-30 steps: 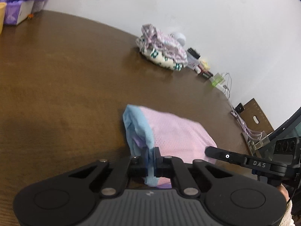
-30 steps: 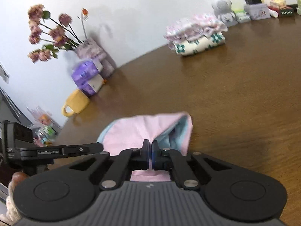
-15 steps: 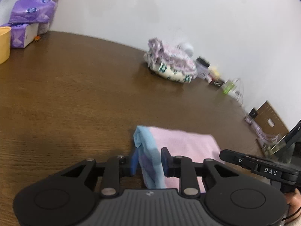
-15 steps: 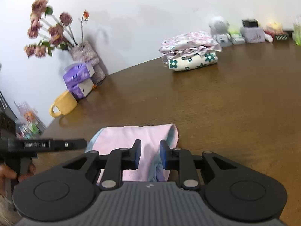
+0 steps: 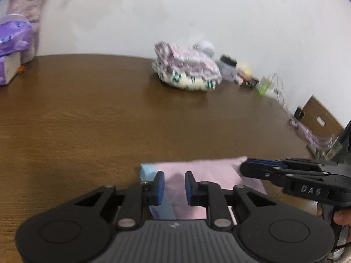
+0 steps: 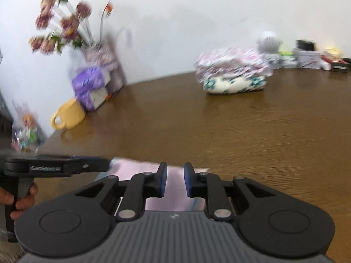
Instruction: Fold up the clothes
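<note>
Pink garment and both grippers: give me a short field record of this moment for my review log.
garment: pink garment with light blue edge, lying flat on the brown table
left gripper: open, above the garment, gripping nothing
right gripper: open, above the garment, gripping nothing
finished pile: folded clothes stack near the wall
other items: yellow mug, purple tissue packs, flowers
image quality: motion blur in both views

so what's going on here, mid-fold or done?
A person with two handheld grippers is folding clothes. The pink garment lies folded flat on the brown table. The left gripper and right gripper are both open just above it, holding nothing. A stack of folded clothes sits near the wall.
</note>
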### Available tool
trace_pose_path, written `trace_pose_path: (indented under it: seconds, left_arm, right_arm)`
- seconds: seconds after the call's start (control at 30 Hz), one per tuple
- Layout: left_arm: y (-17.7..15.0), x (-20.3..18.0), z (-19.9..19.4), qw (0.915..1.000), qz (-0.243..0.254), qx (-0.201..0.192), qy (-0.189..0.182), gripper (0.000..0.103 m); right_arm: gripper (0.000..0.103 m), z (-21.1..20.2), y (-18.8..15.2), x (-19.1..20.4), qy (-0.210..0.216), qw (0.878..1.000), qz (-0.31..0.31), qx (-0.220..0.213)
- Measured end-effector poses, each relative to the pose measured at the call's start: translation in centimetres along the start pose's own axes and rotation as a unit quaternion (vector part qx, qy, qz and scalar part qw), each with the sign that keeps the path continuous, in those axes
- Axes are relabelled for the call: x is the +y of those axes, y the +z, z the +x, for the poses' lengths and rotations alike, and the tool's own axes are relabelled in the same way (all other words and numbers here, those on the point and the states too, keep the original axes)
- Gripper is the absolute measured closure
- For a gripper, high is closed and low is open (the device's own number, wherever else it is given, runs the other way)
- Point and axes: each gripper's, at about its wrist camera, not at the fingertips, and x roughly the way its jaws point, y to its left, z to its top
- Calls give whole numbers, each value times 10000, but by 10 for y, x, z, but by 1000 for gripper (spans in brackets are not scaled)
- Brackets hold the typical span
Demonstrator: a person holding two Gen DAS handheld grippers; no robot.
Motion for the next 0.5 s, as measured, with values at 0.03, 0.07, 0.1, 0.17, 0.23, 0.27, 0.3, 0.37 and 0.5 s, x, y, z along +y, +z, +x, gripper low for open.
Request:
trace_pose_path:
  seconds: [0.03,0.07,0.1,0.17,0.23,0.27,0.3,0.37,0.5]
  left_arm:
    - [-2,-2,4,10000,49,31,47,86]
    - [-4,-2,6,9999,73,21,99,86]
    - [-4,-1,5,9999,65,7,99,86]
    - [-5,0,1,9999,61,-42,100,86]
    - [-2,-2,-5,9997,114,-202,105,86]
    - [-3,-3,-7,9995,132,-265,111,86]
    - [-3,-4,-9,9993,149,-328,117,85]
    - [-3,-5,-12,9988,180,-426,127,83]
    - [-8,-1,-11,9991,118,-364,185,84]
  right_arm:
    - [86,6,-2,3,-10,9999,-87,96]
    - [86,10,-4,6,-51,9997,-163,184]
    - [86,14,-6,6,-106,9994,-213,265]
    - [86,16,-9,6,-173,9991,-219,312]
    - [86,7,-7,11,-102,9995,-256,122]
    - [86,2,-5,16,-54,9995,-319,-16]
    - [86,-1,-3,21,11,9991,-404,-96]
    - [86,1,-2,32,106,9983,-561,-127]
    - [86,21,-7,38,-31,9973,-709,172]
